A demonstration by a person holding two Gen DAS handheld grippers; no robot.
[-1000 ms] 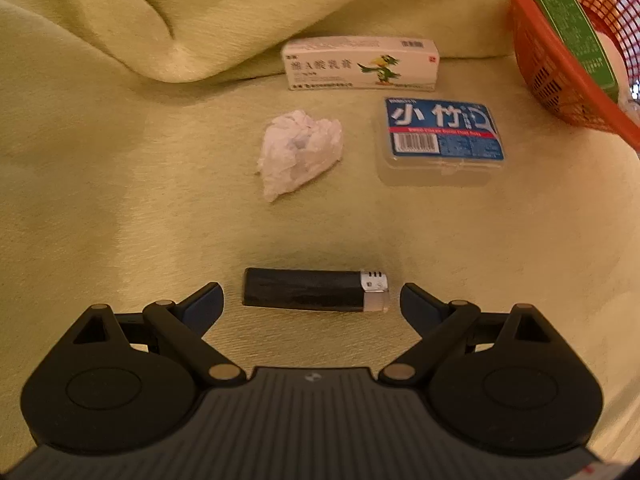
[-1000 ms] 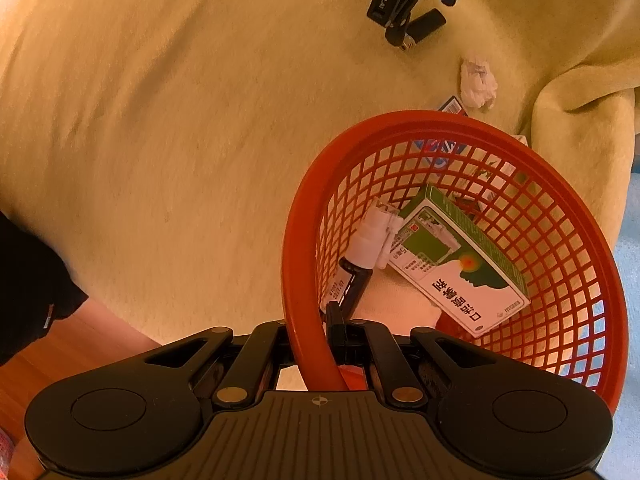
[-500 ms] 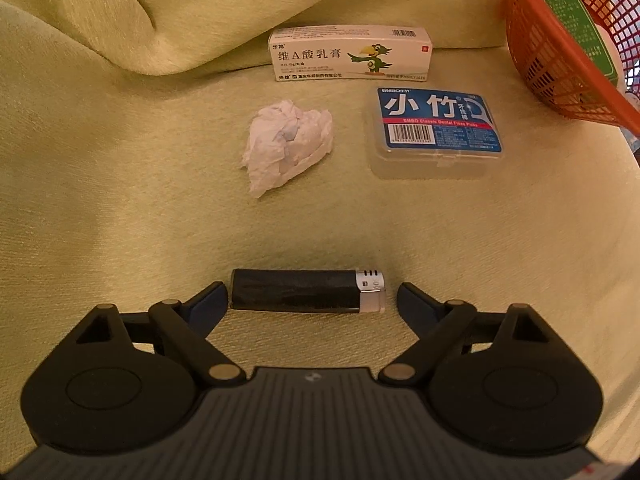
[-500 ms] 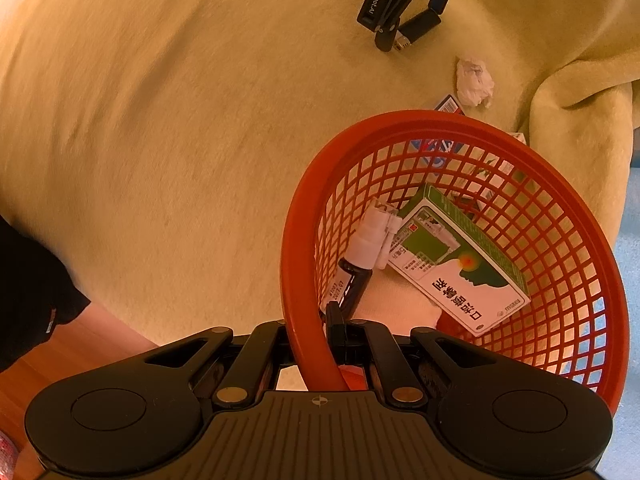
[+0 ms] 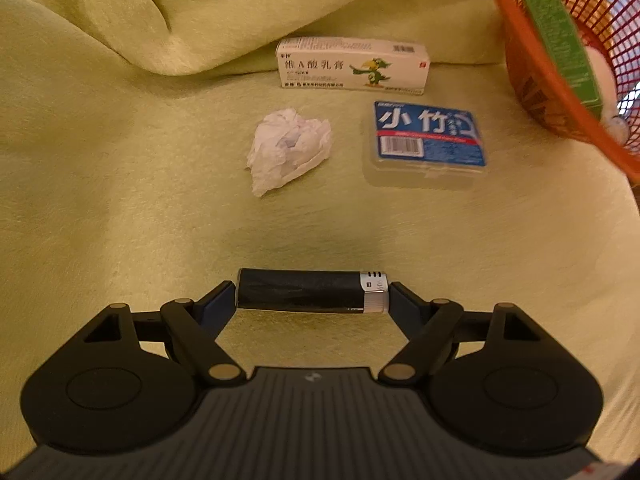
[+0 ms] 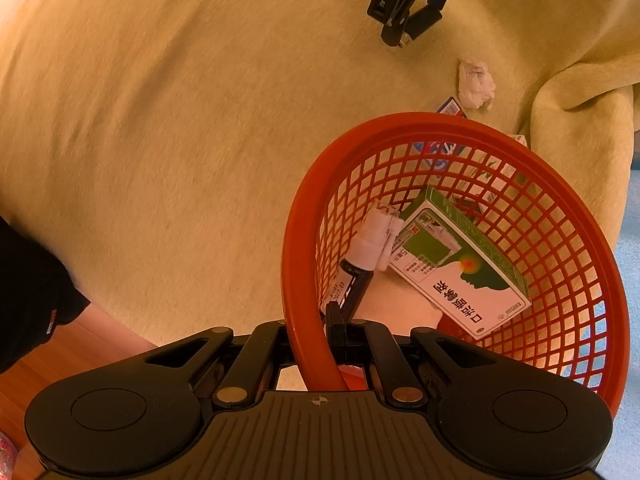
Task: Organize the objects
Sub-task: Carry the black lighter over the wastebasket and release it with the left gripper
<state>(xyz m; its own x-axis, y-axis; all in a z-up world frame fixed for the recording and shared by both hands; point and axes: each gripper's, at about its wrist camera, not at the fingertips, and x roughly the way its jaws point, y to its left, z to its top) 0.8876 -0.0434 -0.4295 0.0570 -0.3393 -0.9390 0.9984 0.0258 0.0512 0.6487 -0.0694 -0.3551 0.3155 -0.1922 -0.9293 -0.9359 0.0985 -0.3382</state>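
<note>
A black lighter (image 5: pixel 308 291) with a silver cap lies crosswise between the tips of my left gripper (image 5: pixel 311 295), which is shut on it end to end just above the yellow-green blanket (image 5: pixel 120 200). Beyond it lie a crumpled white tissue (image 5: pixel 288 148), a white ointment box (image 5: pixel 354 65) and a blue-labelled clear case (image 5: pixel 428 136). My right gripper (image 6: pixel 316 344) is shut on the rim of the red mesh basket (image 6: pixel 480 128), which holds a green-and-white box (image 6: pixel 460 264) and a dark spray bottle (image 6: pixel 368 252). The basket (image 5: pixel 560 120) shows at the left wrist view's upper right.
A thick fold of blanket (image 5: pixel 160 20) rises behind the ointment box. In the right wrist view a dark sleeve (image 6: pixel 28 292) and wooden floor (image 6: pixel 60 352) sit at lower left, and the tissue (image 6: pixel 476 84) lies just beyond the basket.
My left gripper's fingers have moved in from either side of the lighter and now press on its two ends. The right gripper still holds the basket rim.
</note>
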